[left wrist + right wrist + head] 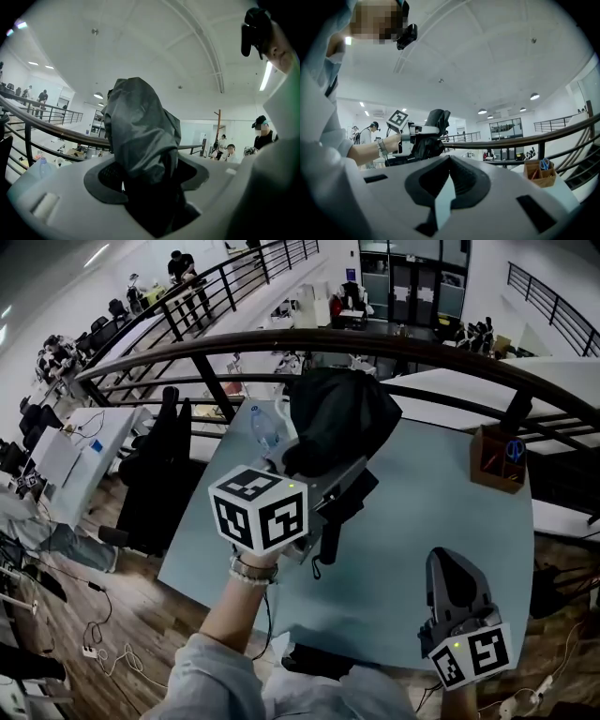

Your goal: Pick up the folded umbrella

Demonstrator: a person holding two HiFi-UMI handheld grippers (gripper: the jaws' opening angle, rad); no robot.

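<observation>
The folded umbrella [339, 416], a bundle of black fabric, is lifted off the pale blue table [441, 512] with its strap hanging below. My left gripper [323, 482] is shut on it, the marker cube toward me. In the left gripper view the dark grey umbrella [140, 136] fills the space between the jaws of the left gripper [150, 180] and rises above them. My right gripper [453, 561] is low at the table's near right, shut and empty. In the right gripper view the jaws of the right gripper [449, 161] meet at the tips, and the umbrella [436, 123] shows to the left.
A wooden pen holder [497, 457] with scissors stands at the table's far right. A clear water bottle [264, 426] stands at the far left edge. A dark curved railing [375, 341] runs behind the table. A black chair [159, 474] stands left of it.
</observation>
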